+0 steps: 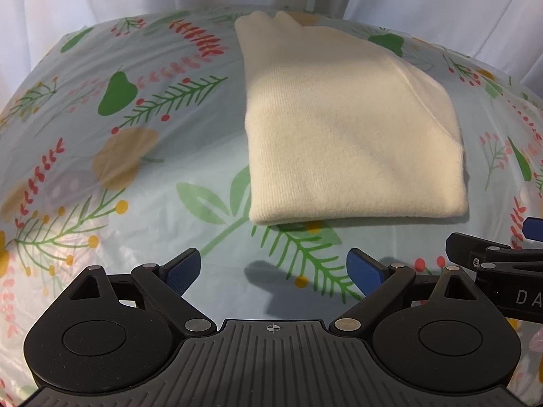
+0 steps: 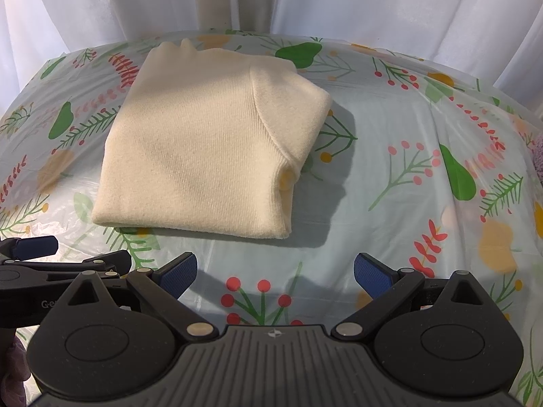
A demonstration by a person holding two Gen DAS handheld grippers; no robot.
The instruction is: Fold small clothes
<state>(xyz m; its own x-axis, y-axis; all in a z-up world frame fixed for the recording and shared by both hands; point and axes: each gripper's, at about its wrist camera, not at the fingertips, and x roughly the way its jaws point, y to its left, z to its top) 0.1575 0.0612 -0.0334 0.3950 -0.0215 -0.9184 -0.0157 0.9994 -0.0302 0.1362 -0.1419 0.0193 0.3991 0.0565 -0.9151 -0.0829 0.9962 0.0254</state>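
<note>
A cream knit garment (image 1: 346, 129) lies folded into a compact rectangle on the floral tablecloth (image 1: 135, 169). It also shows in the right wrist view (image 2: 203, 149), with a sleeve seam running across its right side. My left gripper (image 1: 273, 273) is open and empty, a little in front of the garment's near edge. My right gripper (image 2: 275, 276) is open and empty, in front of the garment's near right corner. Each gripper shows at the edge of the other's view: the right one (image 1: 502, 257) and the left one (image 2: 51, 254).
The table is covered by a pale blue plastic cloth (image 2: 390, 176) printed with leaves, pears and berries. White curtains (image 2: 339, 0) hang behind the table's far edge. A bit of lilac fabric (image 2: 538, 156) shows at the far right edge.
</note>
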